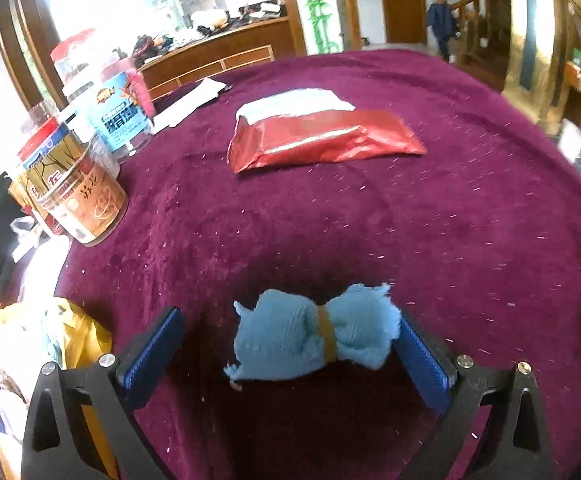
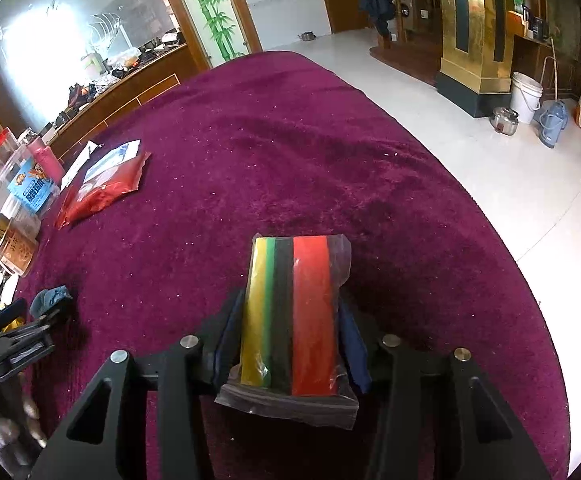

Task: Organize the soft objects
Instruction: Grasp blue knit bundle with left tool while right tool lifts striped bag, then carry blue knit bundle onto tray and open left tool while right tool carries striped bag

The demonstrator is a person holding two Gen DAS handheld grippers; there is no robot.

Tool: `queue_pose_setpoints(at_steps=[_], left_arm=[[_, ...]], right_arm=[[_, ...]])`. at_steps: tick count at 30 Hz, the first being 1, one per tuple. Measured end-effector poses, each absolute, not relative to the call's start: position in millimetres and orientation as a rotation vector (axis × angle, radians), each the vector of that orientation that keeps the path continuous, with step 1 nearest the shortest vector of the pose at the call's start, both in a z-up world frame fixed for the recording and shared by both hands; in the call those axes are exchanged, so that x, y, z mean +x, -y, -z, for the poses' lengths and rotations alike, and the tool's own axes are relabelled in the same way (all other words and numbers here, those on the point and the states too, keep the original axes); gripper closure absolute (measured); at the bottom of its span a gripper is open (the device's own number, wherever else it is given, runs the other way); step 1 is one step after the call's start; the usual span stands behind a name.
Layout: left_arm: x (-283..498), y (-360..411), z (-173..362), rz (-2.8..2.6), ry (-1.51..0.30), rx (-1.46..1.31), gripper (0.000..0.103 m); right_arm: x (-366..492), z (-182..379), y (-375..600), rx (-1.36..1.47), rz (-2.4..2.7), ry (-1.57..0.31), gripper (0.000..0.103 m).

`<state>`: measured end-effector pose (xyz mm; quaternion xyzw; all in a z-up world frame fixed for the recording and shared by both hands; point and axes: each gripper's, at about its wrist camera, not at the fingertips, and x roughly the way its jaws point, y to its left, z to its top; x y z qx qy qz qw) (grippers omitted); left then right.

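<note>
Bagged strips [image 2: 290,316] pinched, R view only.

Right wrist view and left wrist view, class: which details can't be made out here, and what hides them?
- Striped bag, right wrist view: what the contents are; only coloured bands show through the plastic between the right gripper fingers.
- Blue cloth bundle, left wrist view: its underside, hidden by its own bulk.
- Jars, left wrist view: label text too blurred.
- Yellow bag, left wrist view: blocked by a gripper finger.
</note>
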<state>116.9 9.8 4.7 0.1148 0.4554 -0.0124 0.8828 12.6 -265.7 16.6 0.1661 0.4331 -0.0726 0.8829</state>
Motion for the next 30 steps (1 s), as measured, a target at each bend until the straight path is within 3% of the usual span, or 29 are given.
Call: queue_pose_setpoints(at_steps=[1,4,5,11,18,30], left_arm=[[117.9,-11.0,-2.6,0.026,-0.958,0.227,0.008],[115.7,-18.5,-6.4,0.119,-0.995,0.118,0.047],[114.6,-20.7,-8.4,0.135,-1.009,0.097,0.05],[82.8,-31.9,-34.9,0.219,-0.967,0.033,0.054],[16.6,-61.8,-71.6,0.317,-0.944,-0.143,0.054],[-116.8,-226.5,-86.0,-0.002,-0.814,-0.289,0.053]], right_arm=[[12.6,-16.4,265.9,0.345,0.152,-0.902,0.056],[13.2,-16.7,266.1,0.348,0.15,-0.901,0.056],[13.2,-16.7,266.4,0.35,0.149,-0.901,0.056],[11.6,-17.0,270.8,0.396,0.116,-0.893,0.065],[5.9,-23.7,271.8,0.469,0.022,-0.835,0.067],[3.9,-11.5,279.3,0.56,0.015,-0.851,0.067]])
